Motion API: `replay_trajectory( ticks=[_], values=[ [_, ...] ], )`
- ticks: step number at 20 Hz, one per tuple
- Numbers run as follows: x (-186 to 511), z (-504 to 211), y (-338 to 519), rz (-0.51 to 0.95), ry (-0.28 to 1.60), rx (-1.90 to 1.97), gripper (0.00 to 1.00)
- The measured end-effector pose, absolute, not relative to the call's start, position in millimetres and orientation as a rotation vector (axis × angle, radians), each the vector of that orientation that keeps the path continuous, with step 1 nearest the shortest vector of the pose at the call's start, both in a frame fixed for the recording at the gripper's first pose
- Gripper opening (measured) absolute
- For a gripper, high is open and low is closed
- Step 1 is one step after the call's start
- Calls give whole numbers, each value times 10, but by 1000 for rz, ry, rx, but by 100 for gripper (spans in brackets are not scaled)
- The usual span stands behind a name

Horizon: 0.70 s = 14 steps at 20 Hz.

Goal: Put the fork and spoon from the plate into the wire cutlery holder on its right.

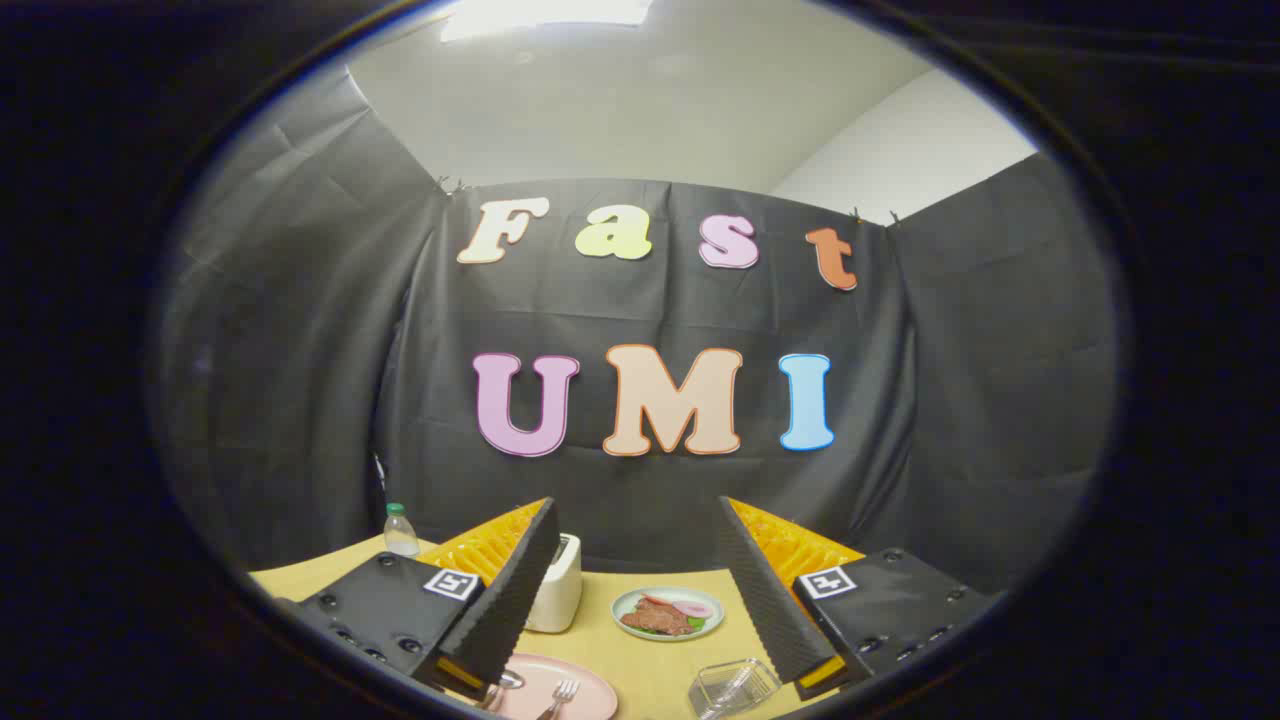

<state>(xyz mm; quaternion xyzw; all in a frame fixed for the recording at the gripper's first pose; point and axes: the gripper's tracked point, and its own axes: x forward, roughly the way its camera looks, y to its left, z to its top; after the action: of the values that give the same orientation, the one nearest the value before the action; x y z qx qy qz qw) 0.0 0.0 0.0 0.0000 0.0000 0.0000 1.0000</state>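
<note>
We hold the gripper (637, 590) fingers spread above the pink plate (590, 697); its fork (561, 696), probably stiff, light and slippery, invites a mid-handle grasp.

**Staged recording booth, not a real kitchen**

Setting was a makeshift booth inside a plain room. Black cloth (300, 380) hung on three sides as walls, creased and clipped at the upper corners. White room wall (900, 150) and ceiling showed above it, with a bright ceiling light (545, 15) overhead. A small yellowish worktop (650, 660) carried kitchen-style props: a white toaster (557, 597), a clear water bottle (400, 531), a plate of toy-looking food (667, 613), a pink plate (555, 692) with a fork (561, 696), and a clear holder (733, 688). The tool (640, 560) had square printed marker tags on its body. All that read as a lab data-collection rig dressed up as a household scene.
</note>
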Motion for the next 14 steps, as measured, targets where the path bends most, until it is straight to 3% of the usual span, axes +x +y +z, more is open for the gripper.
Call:
replay_trajectory(
  ticks=[14],
  values=[
    [94,45,100,32,-15,6,100]
  ],
)
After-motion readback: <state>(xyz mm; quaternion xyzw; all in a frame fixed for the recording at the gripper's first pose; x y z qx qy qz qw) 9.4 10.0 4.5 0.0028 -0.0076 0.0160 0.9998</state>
